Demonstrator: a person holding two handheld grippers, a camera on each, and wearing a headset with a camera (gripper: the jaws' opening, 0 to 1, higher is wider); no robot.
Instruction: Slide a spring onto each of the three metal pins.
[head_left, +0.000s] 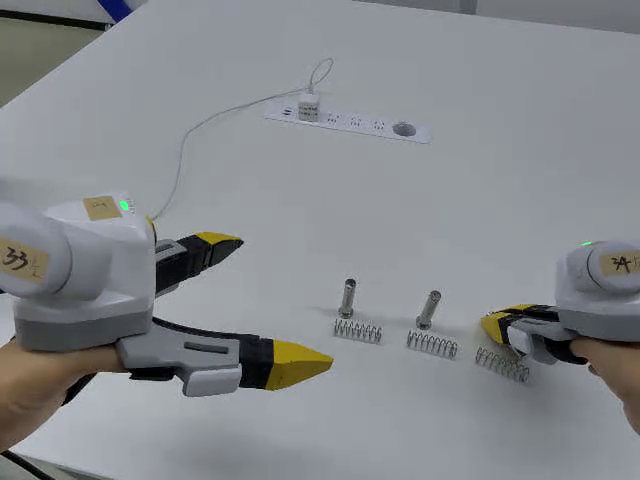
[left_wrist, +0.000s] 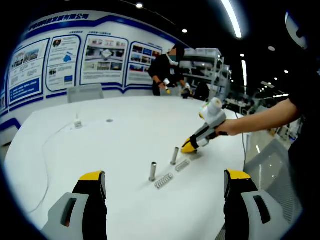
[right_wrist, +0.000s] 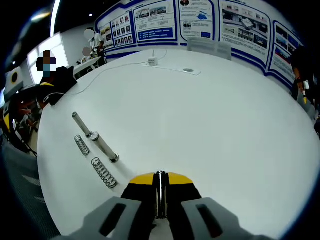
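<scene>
Left gripper (head_left: 285, 300): fingers spread wide, empty, at 9 o'clock of the pins. Right gripper (right_wrist: 160, 184): fingers pinching a metal pin (right_wrist: 160, 196). First upright pin (head_left: 348, 296) and second upright pin (head_left: 430, 308) on white tabletop (head_left: 480, 200). First spring (head_left: 358, 331) and second spring (head_left: 432, 345) lying at 6 o'clock of each. Third spring (head_left: 502, 364) just beside right gripper. Power strip (head_left: 347, 121) at 12 o'clock.

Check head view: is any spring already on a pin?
No. The left spring, middle spring and right spring all lie flat and loose on the table.
</scene>
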